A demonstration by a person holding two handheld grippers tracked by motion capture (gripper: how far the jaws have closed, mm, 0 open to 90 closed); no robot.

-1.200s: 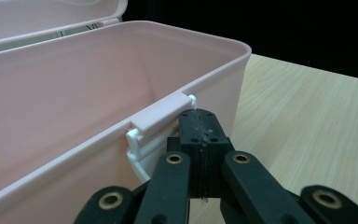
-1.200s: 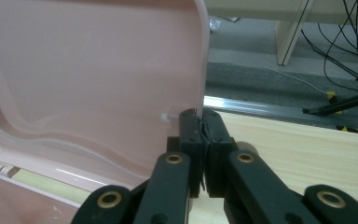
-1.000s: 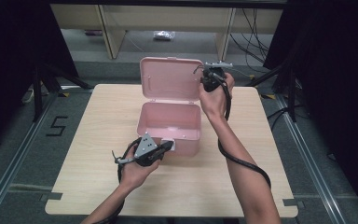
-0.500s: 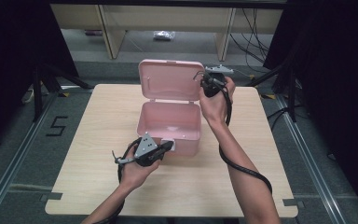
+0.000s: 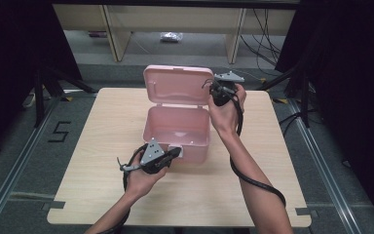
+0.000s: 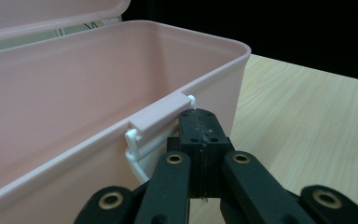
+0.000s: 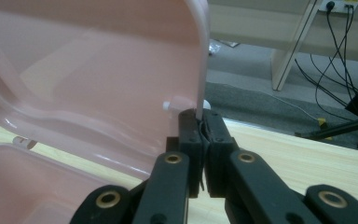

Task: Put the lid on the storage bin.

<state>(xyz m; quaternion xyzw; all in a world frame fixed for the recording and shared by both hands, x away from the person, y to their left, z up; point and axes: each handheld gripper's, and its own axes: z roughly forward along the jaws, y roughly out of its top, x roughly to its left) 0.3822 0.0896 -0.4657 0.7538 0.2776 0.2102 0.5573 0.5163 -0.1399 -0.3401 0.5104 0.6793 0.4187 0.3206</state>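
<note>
Two tools are working on one pink box [image 5: 176,127], which is sitting open near the middle of the table [image 5: 282,161]. The box is the reference for all positions below.

Left tool [image 5: 174,152]: it is resting at the near front wall of the box, just beside the white latch [image 6: 161,122]. In the left gripper view its jaws are pressed together, their tips lying directly under the latch tab on the front rim. Whether the jaws are gripping part of the latch or merely touching it cannot be told. The left hand [image 5: 143,168] is wrapping the tool body from the near side of the box, with the grey plate facing up.

Right tool [image 5: 213,90]: it is sitting at the right-hand edge of the lid [image 5: 177,85], which is standing upright along the far rim of the box. In the right gripper view the jaws are pinching the thin edge of the lid [image 7: 200,56] between them; the rim is entering the gap from above. The right hand [image 5: 226,109] is holding the tool just to the right of the box, with the forearm running back toward the near edge of the table and a black cable [image 5: 255,180] trailing along it.

Box interior: it is showing a bare pink floor and walls. A small white hinge peg [image 7: 21,141] is showing at the far rim, below the lid.
</note>
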